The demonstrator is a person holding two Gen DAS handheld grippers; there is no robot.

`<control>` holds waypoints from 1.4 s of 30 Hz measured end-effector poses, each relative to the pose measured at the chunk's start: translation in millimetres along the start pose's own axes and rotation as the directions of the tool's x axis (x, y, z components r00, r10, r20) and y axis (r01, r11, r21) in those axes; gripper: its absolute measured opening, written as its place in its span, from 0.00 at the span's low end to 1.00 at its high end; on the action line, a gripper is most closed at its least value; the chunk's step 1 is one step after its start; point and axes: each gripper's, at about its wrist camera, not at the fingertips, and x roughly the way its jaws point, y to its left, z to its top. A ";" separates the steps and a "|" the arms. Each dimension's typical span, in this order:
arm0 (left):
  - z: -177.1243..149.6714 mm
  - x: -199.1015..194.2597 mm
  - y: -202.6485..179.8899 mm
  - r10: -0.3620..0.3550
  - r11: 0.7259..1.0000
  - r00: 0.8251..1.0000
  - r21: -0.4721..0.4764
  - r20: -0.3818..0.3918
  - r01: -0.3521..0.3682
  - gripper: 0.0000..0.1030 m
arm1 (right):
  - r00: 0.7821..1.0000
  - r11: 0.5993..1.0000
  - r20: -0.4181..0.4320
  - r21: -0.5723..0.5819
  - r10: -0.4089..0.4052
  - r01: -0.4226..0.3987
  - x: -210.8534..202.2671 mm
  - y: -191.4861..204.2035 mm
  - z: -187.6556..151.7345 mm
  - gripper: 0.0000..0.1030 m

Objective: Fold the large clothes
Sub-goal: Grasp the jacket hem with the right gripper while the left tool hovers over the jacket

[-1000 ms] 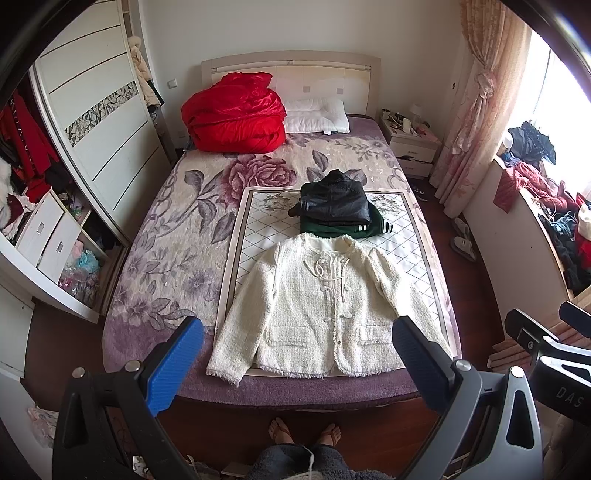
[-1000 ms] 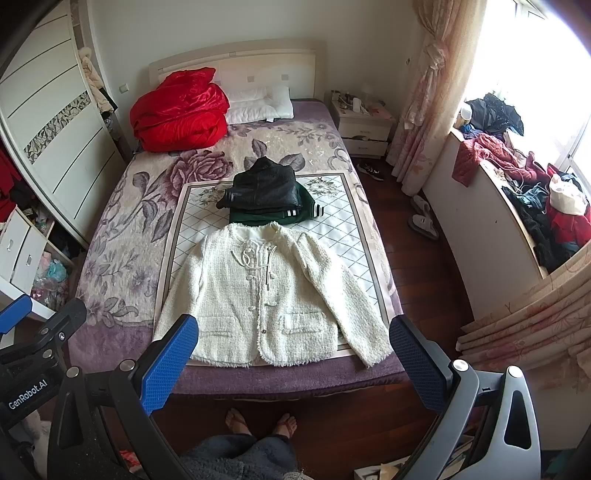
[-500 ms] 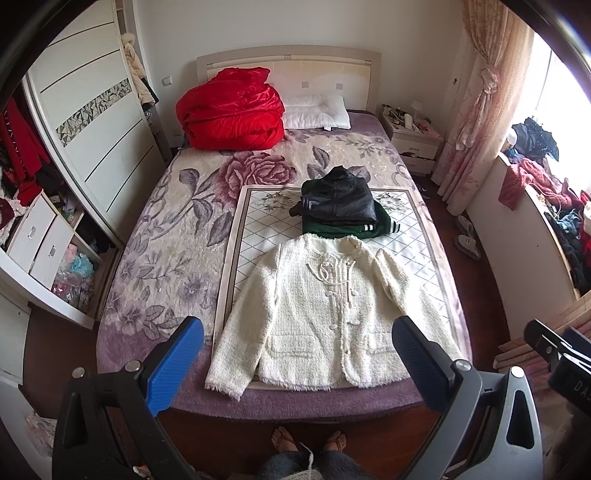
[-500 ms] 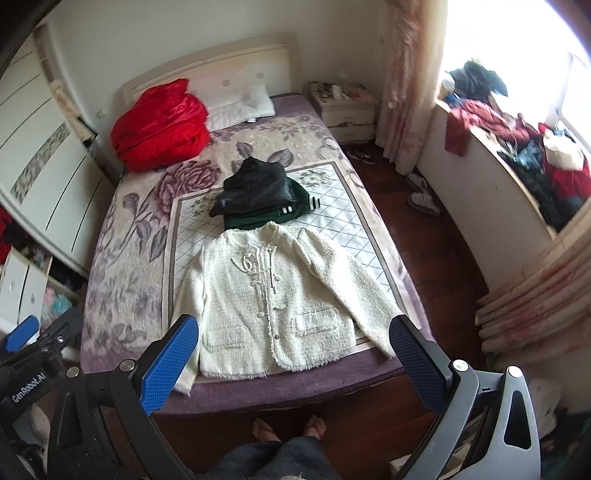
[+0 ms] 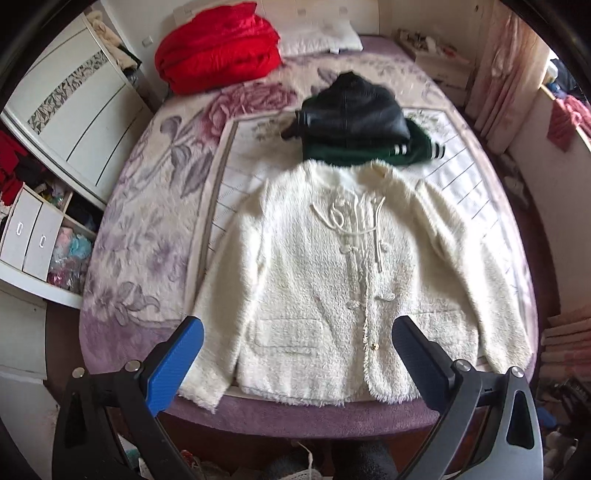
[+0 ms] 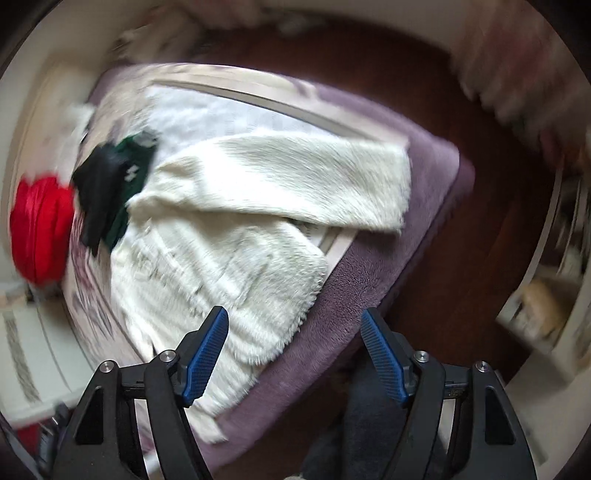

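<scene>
A cream fuzzy jacket point(image 5: 332, 280) lies flat, front up, sleeves spread, at the foot of the bed point(image 5: 122, 236). My left gripper point(image 5: 295, 332) is open and empty, just above the jacket's hem. My right gripper point(image 6: 295, 325) is open and empty, tilted, over the jacket's point(image 6: 229, 236) lower right corner at the bed's foot corner point(image 6: 369, 258). The right wrist view is blurred by motion.
A folded black jacket point(image 5: 351, 107) on a folded green one point(image 5: 373, 149) lies behind the cream jacket. A red quilt point(image 5: 218, 44) and pillow point(image 5: 317, 35) sit at the headboard. A wardrobe point(image 5: 70, 110) stands left, curtains point(image 5: 502, 74) right. Dark wood floor point(image 6: 461, 240) surrounds the bed.
Both grippers have dropped toward the jacket. The right one has swung and tilted toward the bed's right foot corner. The jacket has not moved.
</scene>
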 end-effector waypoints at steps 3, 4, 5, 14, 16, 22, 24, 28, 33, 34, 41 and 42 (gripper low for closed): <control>3.2 51.6 -25.9 0.011 1.000 0.999 0.000 -0.037 -0.011 1.00 | 1.000 0.991 0.010 0.136 -0.009 0.008 67.3 -47.3 35.2 0.74; 3.5 68.7 -34.1 0.029 1.000 0.998 0.011 -0.051 -0.029 1.00 | 0.999 0.983 0.014 0.181 -0.029 0.026 88.3 -63.6 45.6 0.74; 3.0 88.7 -43.8 0.042 0.999 0.997 0.024 -0.066 -0.040 1.00 | 0.999 0.975 0.010 0.220 -0.044 0.041 102.8 -75.8 52.4 0.74; 6.7 194.4 -107.4 0.043 0.993 0.991 0.115 -0.123 -0.028 1.00 | 0.984 0.962 0.169 0.272 -0.050 0.002 167.9 -102.7 87.7 0.12; 7.5 202.6 -119.4 0.028 0.991 0.991 0.134 -0.132 -0.010 1.00 | 0.954 0.970 0.285 0.240 -0.098 0.029 144.8 -96.8 90.7 0.11; 4.1 218.1 -150.0 -0.039 0.987 0.984 0.146 -0.174 0.065 1.00 | 0.971 0.929 0.200 0.318 0.132 -0.191 177.1 -118.0 95.4 0.41; 2.2 221.8 -158.2 -0.047 0.984 0.981 0.159 -0.186 0.077 1.00 | 0.955 0.889 0.198 0.363 0.220 -0.280 195.5 -121.3 79.5 0.55; -3.7 228.9 -172.5 -0.056 0.976 0.977 0.196 -0.206 0.097 1.00 | 0.935 0.833 0.239 0.434 0.261 -0.344 225.6 -131.3 70.3 0.55; -4.4 237.8 -179.7 -0.055 0.968 0.976 0.228 -0.212 0.104 1.00 | 0.958 0.861 0.240 0.442 0.156 -0.251 230.8 -134.9 77.2 0.55; -3.5 239.1 -179.6 -0.054 0.968 0.976 0.230 -0.210 0.103 1.00 | 0.966 0.868 0.219 0.441 0.140 -0.226 232.2 -131.8 75.3 0.55; -1.9 243.3 -171.6 -0.051 0.971 0.975 0.217 -0.217 0.099 1.00 | 0.954 0.837 0.223 0.467 0.199 -0.284 241.0 -123.8 55.1 0.79; -2.6 243.3 -170.5 -0.050 0.971 0.975 0.219 -0.216 0.098 1.00 | 0.952 0.839 0.234 0.462 0.199 -0.289 245.5 -120.3 59.2 0.80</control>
